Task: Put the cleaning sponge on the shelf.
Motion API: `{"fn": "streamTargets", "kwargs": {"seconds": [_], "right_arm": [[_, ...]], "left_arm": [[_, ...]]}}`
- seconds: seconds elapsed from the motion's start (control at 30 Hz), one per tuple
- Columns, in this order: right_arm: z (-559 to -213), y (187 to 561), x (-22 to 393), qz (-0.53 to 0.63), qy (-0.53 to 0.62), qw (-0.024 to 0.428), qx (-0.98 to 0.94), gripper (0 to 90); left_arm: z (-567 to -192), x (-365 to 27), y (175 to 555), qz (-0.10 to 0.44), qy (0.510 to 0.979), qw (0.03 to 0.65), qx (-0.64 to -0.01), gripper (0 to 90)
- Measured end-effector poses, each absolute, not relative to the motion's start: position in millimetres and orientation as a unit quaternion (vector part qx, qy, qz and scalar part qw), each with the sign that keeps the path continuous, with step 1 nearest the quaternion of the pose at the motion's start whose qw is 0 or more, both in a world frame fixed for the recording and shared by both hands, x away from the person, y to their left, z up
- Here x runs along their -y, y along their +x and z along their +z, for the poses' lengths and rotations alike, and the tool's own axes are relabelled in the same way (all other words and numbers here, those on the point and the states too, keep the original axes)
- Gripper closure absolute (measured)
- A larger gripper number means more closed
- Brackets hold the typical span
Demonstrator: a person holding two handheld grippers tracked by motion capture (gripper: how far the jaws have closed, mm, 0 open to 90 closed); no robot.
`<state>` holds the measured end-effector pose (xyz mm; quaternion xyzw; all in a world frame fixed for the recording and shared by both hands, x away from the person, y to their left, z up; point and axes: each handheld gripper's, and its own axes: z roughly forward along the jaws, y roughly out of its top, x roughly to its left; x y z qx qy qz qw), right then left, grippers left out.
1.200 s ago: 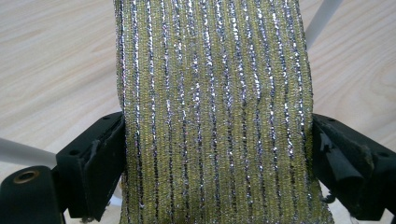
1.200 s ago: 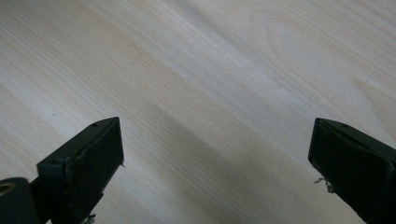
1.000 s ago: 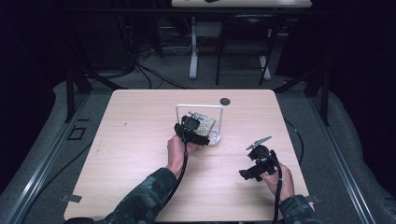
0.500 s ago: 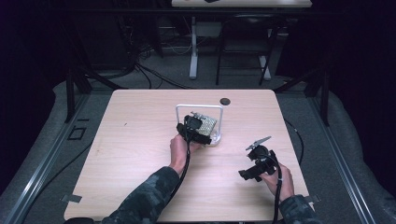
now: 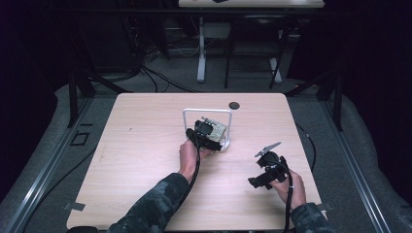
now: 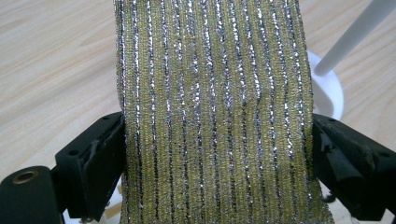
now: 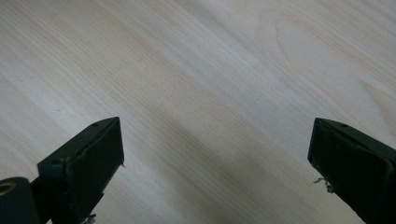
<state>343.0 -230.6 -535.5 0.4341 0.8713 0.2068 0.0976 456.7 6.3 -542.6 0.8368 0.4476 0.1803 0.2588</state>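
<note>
Gold-green glittery cloth pinched across its width by left tool, right tool spread over wooden table

No legible text, label, brand, number or sign is found in any view. The woven cloth carries silver stripes only, and the bench surface carries plain wood grain; no markings are seen on either.

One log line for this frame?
left hand-held gripper: jaws astride cloth at white rack | right hand-held gripper: open over table
</note>
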Motion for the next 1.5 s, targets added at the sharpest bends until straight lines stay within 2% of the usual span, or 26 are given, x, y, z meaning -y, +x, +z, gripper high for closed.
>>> {"fn": "streamTargets", "kwargs": {"seconds": [0.33,1.07,1.23,1.5], "right_arm": [[-536.1,342.6,229.7,0.21,0.431,0.098,-0.872,2.8],[-533.4,341.5,228.6,0.219,0.426,0.097,-0.873,2.2],[-533.5,341.8,228.7,0.216,0.425,0.097,-0.873,2.1],[-531.7,341.1,229.5,0.22,0.427,0.108,-0.87,2.2]], "left_arm": [[-550.0,-7.9,460.9,0.162,0.834,0.252,-0.463,9.8],[-549.2,-4.9,459.3,0.165,0.833,0.252,-0.465,5.3],[-546.4,-3.6,456.5,0.161,0.834,0.261,-0.458,0.3],[-530.5,-11.3,447.0,0.166,0.833,0.279,-0.449,0.1]]}}
